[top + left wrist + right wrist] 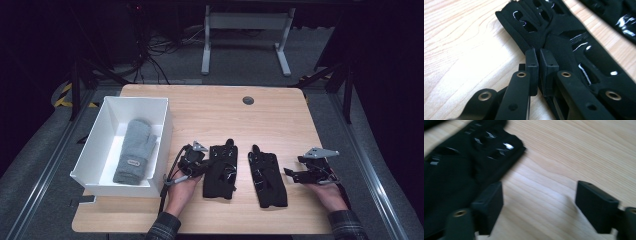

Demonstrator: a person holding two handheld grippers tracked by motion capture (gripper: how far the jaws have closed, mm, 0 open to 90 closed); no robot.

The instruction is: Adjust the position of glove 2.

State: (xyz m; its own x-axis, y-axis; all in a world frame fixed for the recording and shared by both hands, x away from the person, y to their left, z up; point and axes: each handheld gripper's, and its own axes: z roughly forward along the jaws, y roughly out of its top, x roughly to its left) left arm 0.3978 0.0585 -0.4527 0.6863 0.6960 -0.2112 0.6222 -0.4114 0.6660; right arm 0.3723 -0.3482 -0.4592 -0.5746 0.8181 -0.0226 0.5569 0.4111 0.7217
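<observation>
Already one grey mitten [135, 151] lies inside the white box [165, 117] at the table's [280, 112] left — two black gloves remain on the wood. At the left black glove [220, 171], the left gripper [192, 161] has its jaws pinched on the fabric edge. Beside the right black glove [267, 179], the right gripper [305, 172] waits, jaws spread wide — most of the packing appears still ahead.

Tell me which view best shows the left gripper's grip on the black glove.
Left gripper view: the left gripper has its jaws shut on the edge of the left black glove. High view shows the contact at that glove's left edge, too small for detail. Right gripper view offers nothing on it.
</observation>
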